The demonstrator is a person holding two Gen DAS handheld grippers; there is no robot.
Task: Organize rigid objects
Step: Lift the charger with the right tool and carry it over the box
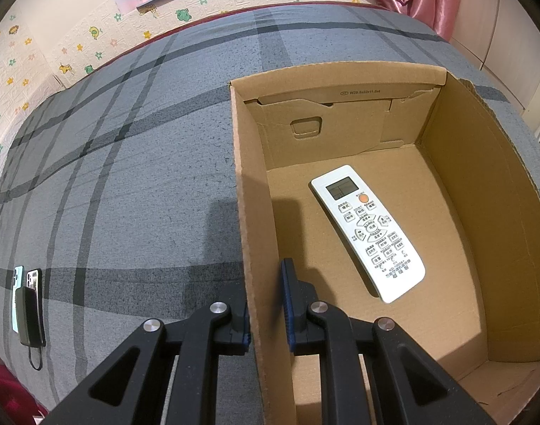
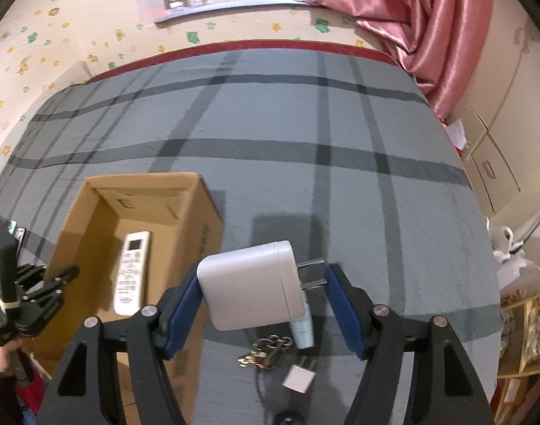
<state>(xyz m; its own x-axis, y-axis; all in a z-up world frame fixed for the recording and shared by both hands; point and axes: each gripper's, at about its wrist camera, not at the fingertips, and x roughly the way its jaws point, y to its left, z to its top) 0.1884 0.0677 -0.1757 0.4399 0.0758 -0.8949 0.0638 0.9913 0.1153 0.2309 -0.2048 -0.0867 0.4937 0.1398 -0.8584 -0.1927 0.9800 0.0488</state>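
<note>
left tongs (image 1: 266, 304): closed on the left wall of the cardboard box (image 1: 250, 212), one finger outside, one inside. the box stands on a bed with a grey plaid cover (image 1: 128, 177). a white air-conditioner remote (image 1: 369, 232) lies flat on the box floor, ahead and right of these tongs.

right tongs (image 2: 262, 294): partly open, clamped on a white plug-in charger (image 2: 250, 285), its two prongs (image 2: 310, 274) against the right finger. the charger is lifted clear of the bed. below these tongs lie a key bunch (image 2: 266, 350), a pale tube (image 2: 302, 329) and a small white adapter (image 2: 299, 377); the box stands to their left.
</note>
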